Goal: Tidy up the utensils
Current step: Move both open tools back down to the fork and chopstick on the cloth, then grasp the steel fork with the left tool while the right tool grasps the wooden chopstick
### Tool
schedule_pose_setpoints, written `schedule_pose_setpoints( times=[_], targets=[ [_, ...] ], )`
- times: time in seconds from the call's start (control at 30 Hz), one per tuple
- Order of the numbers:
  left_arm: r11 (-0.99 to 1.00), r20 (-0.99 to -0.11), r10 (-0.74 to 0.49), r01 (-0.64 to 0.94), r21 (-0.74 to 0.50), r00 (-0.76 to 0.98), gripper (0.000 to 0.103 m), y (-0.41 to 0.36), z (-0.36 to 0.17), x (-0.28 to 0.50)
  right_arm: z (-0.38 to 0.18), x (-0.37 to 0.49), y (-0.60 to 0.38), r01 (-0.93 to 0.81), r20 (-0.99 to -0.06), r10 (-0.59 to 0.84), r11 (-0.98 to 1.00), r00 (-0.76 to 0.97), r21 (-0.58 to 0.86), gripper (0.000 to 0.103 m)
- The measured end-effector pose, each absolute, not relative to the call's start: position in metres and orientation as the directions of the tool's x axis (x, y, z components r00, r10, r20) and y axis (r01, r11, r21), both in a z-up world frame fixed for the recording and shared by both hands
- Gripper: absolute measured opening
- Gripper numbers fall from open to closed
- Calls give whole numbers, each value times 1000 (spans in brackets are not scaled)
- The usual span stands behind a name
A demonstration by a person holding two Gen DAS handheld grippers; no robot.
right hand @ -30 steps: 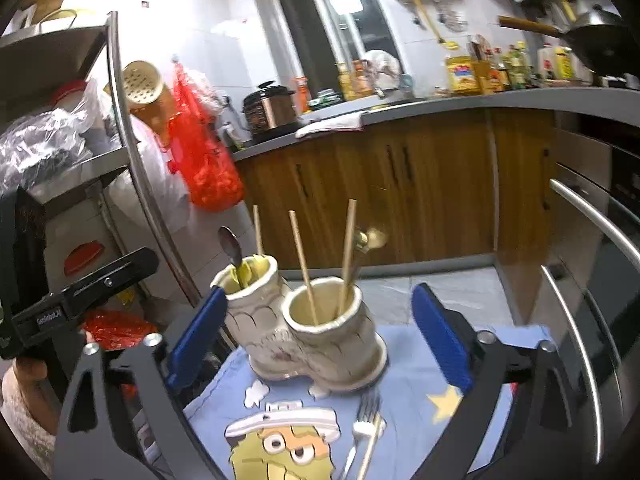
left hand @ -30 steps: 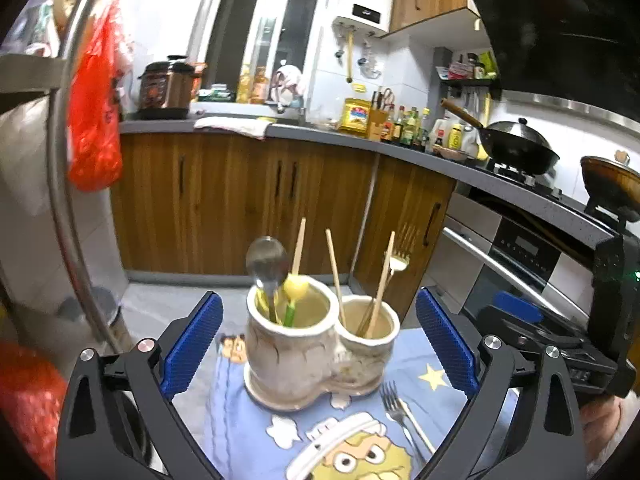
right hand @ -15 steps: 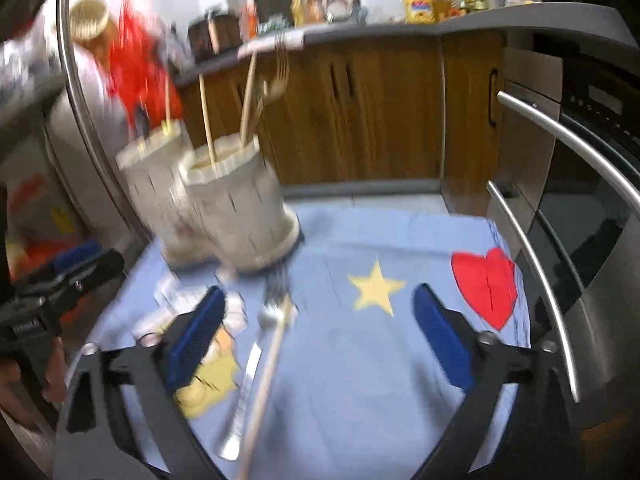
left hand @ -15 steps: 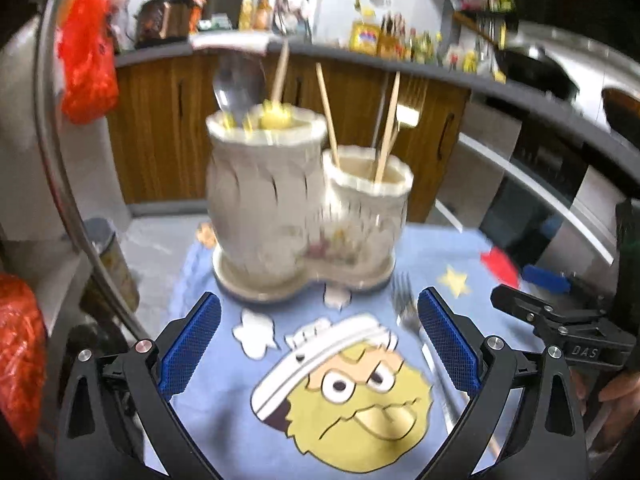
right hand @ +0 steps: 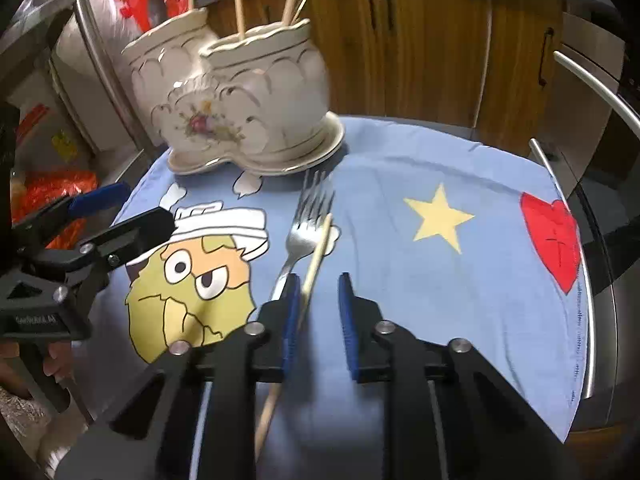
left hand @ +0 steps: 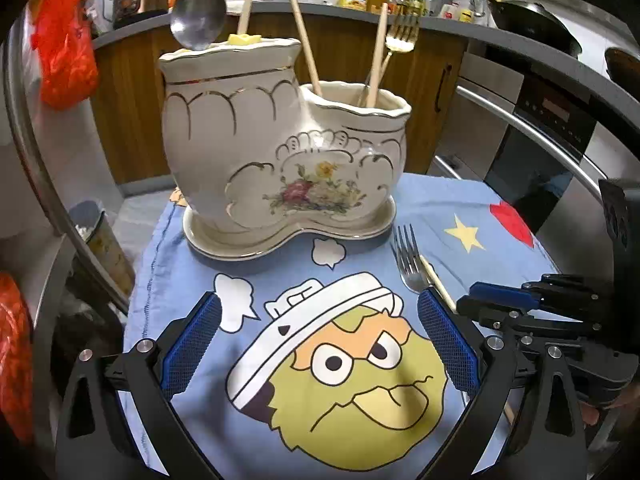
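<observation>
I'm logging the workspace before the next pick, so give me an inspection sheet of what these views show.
Surface: blue cartoon cloth over the table.
Job's things: ceramic two-cup holder on its saucer, holding chopsticks, a spoon and a gold fork; a steel fork and one chopstick lie side by side on the cloth.
Clutter: nothing seen on the cloth.
Grippers: left hand-held gripper wide open, empty; right hand-held gripper has just been closing, chopstick between its jaws, a gap on one side.
Cables: nothing seen.
Surroundings: kitchen cabinets, oven, red bag.
</observation>
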State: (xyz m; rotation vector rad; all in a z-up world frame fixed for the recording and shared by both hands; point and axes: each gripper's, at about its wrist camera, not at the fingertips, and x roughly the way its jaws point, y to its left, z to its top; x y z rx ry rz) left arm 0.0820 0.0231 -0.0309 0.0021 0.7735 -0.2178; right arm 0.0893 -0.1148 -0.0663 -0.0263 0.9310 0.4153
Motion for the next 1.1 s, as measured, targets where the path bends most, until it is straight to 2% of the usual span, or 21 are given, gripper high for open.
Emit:
schedule_pose_setpoints(
  times=[0.27,0.3,0.33,0.4,0.67,0.77,0.93,1.1],
  targets=[
    [973,-702,-198,222,-58,684,98,19,-33,78,-75,90,-102,-368,-817,281,925,503,92,17],
    [973,-702,-200,223,-60,684,98,18,-33,78,-75,89,-101,-366,-818,265,928,511,72,14],
    [972,-702,-204,225,-63,682,98,19,-33,78,-75,89,-101,-364,-818,266,928,510,76,9],
    [972,-707,-206,227,-67,677,98,18,-34,79,-74,92,-106,-348,-816,290,930,499,117,6],
    [958,-729,-245,277,-79,640,94,-1,-41,81,-55,100,-150,-254,-755,335,940,563,228,5],
    [942,-748,-292,315,-117,596,82,-16,-46,84,-56,104,-160,-230,-753,334,942,567,245,5],
    [929,-793,-307,347,-130,525,41,-44,-59,90,-55,104,-170,-221,-750,336,941,570,255,5],
    [931,-801,-296,343,-122,520,27,-56,-62,94,-53,101,-175,-224,-738,342,940,582,258,5]
  ],
)
